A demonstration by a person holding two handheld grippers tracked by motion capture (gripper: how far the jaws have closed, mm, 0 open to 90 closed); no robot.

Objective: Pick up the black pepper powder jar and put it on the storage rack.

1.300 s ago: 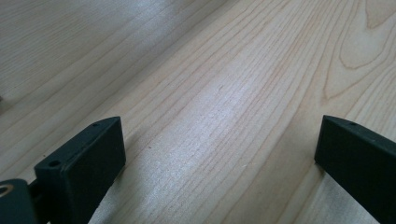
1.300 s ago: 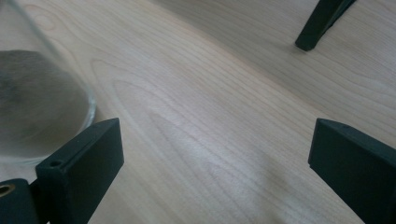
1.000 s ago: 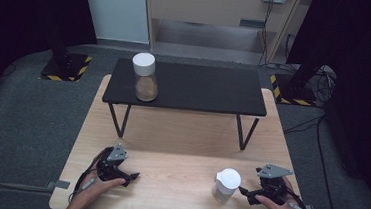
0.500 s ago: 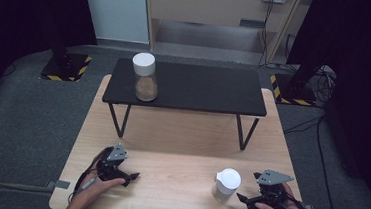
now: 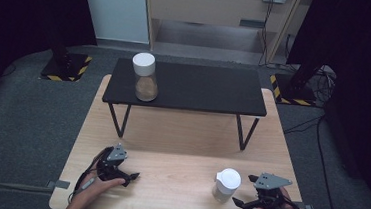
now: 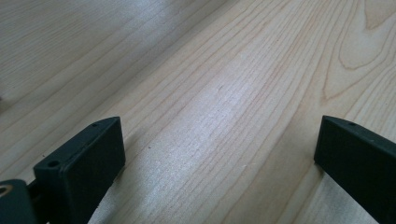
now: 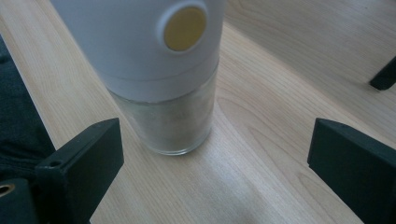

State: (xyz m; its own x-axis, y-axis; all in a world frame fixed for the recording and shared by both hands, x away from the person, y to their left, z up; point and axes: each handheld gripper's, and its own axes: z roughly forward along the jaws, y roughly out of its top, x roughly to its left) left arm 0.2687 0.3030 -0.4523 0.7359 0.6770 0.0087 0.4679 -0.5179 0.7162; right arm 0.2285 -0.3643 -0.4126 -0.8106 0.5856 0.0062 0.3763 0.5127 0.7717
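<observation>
On the pale wooden table [image 5: 177, 184], our right gripper [image 5: 244, 192] has drawn slightly back, jaws spread, from the near jar [image 5: 227, 184] (upright, released). Our left gripper [image 5: 127, 172] rests spread. Farther off, another jar [image 5: 144, 76] occupies the black shelf [image 5: 200, 88], likely this one's destination.

The high view looks forward and down over the wooden table [image 5: 178, 176]; both gripper views skim its near edge (very close).
</observation>
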